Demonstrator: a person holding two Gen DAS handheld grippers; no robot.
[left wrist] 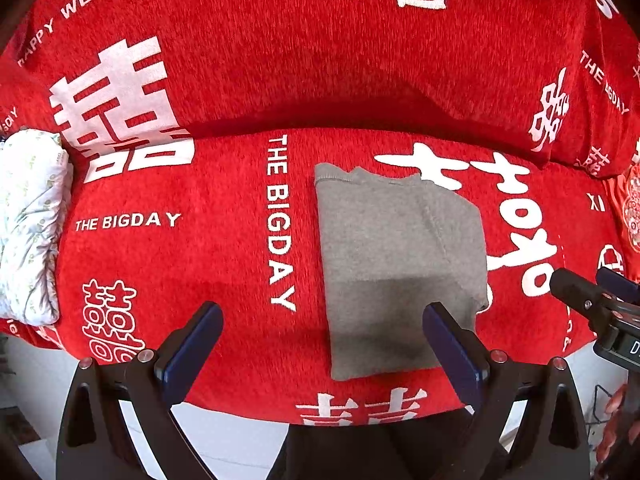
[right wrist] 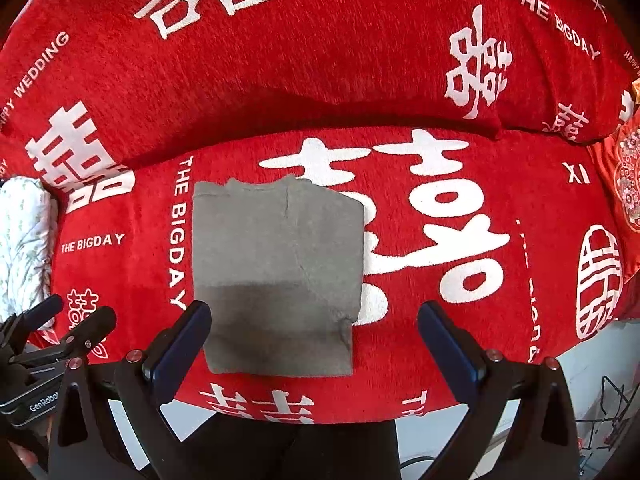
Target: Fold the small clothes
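A small grey garment (left wrist: 396, 264) lies folded into a rough rectangle on the red sofa seat (left wrist: 200, 264); it also shows in the right wrist view (right wrist: 276, 276). My left gripper (left wrist: 322, 340) is open and empty, held above the seat's front edge, its right finger over the garment's near right corner. My right gripper (right wrist: 314, 336) is open and empty, just in front of the garment's near edge. Each gripper shows at the edge of the other's view: the right gripper (left wrist: 592, 300) and the left gripper (right wrist: 64, 328).
The sofa cover is red with white lettering, and the backrest (left wrist: 320, 52) rises behind the seat. A white floral bundle (left wrist: 32, 224) lies at the seat's left end. A patterned red cushion (right wrist: 624, 184) sits at the right. Pale floor (left wrist: 224, 440) shows below the seat edge.
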